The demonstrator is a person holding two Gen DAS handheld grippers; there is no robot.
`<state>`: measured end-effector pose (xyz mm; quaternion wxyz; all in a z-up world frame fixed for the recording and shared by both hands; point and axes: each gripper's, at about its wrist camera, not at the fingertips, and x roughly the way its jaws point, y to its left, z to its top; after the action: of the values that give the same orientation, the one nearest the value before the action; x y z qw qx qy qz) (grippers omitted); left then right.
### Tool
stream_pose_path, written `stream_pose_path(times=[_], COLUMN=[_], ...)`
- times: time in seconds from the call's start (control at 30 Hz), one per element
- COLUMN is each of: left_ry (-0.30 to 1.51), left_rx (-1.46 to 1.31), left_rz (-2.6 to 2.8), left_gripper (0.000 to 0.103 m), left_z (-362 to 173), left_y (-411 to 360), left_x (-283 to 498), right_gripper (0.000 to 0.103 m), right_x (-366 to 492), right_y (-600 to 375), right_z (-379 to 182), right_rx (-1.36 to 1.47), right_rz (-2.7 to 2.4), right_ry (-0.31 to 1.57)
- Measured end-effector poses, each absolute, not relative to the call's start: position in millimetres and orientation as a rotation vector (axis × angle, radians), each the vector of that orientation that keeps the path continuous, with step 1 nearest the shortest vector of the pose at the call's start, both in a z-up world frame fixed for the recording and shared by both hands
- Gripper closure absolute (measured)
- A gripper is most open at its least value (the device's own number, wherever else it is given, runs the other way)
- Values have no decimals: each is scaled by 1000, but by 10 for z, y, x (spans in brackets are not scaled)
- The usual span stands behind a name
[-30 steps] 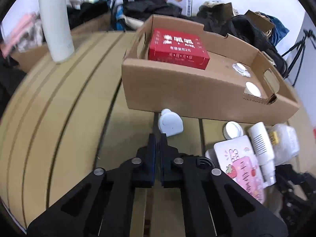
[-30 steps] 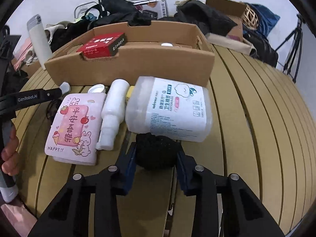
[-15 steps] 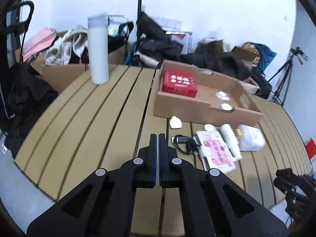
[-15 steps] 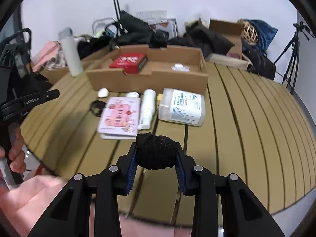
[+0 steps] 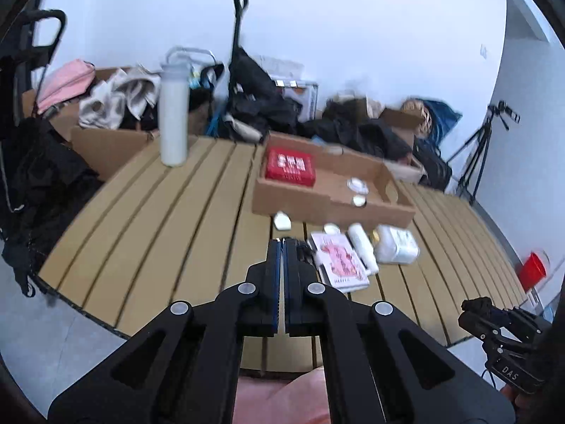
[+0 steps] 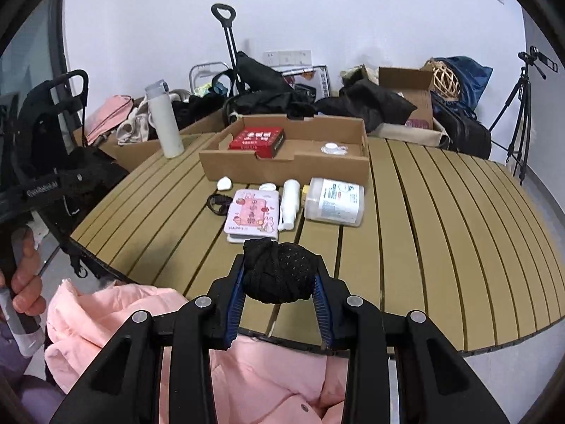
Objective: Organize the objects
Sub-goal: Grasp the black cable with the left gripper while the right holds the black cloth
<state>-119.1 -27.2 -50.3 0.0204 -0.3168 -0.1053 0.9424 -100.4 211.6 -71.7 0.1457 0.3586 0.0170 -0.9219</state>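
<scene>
Right gripper [image 6: 279, 277] clamped black knitted bundle [image 6: 280, 271] between partly open jaws, above near edge of slatted table [image 6: 441, 212]. Bundle roundish, long axis not clear; knotted end toward cardboard tray [image 6: 286, 168]. Left gripper [image 5: 282, 247] fully closed, held nothing. Pink box [image 6: 252, 213] lay just in front of tray, long axis toward tray; white bottle [image 6: 289, 203] beside it, parallel.

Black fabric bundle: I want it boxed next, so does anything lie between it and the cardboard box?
Yes. The black fabric bundle sits in the right gripper; the pink notebook, white bottle and clear container lie before the cardboard box.
</scene>
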Motion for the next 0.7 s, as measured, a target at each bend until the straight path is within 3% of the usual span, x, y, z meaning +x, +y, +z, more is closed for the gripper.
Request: stream_pose_path(times=[0.07, 0.2, 0.4, 0.47, 0.63, 0.7], left_ry=[-319, -435, -170, -182, 50, 34], left_rx=[-1098, -1246, -1521, -1466, -1469, -1498], left_rz=[2833, 2720, 2752, 2759, 2832, 2802], left_gripper=[98, 56, 56, 58, 58, 58], left_z=[-673, -1036, -1679, -1676, -1646, -1634], left_y=[-246, -206, 91, 119, 353, 370], left_x=[-1436, -2077, -2937, -2933, -2874, -2870], right_gripper=[66, 65, 65, 65, 65, 65], right_x=[-1042, -1127, -1267, -1310, -1418, -1447], right_y=[2105, 2071, 2103, 2162, 2256, 2249], right_z=[-752, -832, -979, -1030, -1142, -1167], right_rx=[1045, 1078, 1143, 1166, 1214, 1230], right_rz=[-2647, -2621, -2592, -2588, -2575, -2566], right_ry=[35, 20, 28, 17, -39, -48])
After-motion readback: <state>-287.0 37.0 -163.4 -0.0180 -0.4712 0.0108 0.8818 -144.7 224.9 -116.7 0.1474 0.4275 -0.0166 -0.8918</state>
